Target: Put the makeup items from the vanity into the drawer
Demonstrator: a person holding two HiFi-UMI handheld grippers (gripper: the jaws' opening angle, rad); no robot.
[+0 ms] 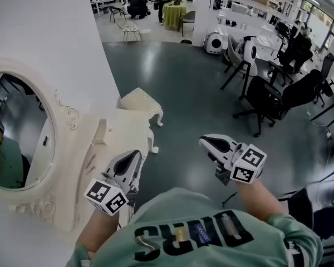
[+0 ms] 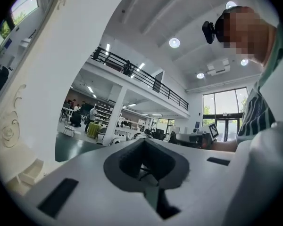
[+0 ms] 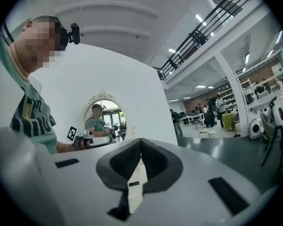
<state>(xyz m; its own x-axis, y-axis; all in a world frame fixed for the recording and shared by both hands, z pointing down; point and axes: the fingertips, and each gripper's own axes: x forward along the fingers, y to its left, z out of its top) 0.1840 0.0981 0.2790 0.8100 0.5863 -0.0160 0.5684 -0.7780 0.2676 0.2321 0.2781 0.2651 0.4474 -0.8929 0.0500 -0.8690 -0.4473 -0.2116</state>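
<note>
The white vanity (image 1: 125, 131) stands at the left of the head view under its oval mirror (image 1: 19, 132). A few thin dark items (image 1: 91, 162) lie on its top, too small to identify. No open drawer shows. I hold my left gripper (image 1: 136, 154) in the air just right of the vanity's near edge, jaws together and nothing between them. My right gripper (image 1: 204, 141) hangs over the grey floor, well away from the vanity, also closed and empty. In the left gripper view, the left gripper (image 2: 144, 141) points across the hall. In the right gripper view, the right gripper (image 3: 140, 140) faces the mirror.
A white padded stool (image 1: 140, 101) stands on the floor just beyond the vanity. Black office chairs (image 1: 267, 102) and a tripod stand are to the right. People and tables are far back in the hall. A white wall (image 1: 44, 32) rises behind the mirror.
</note>
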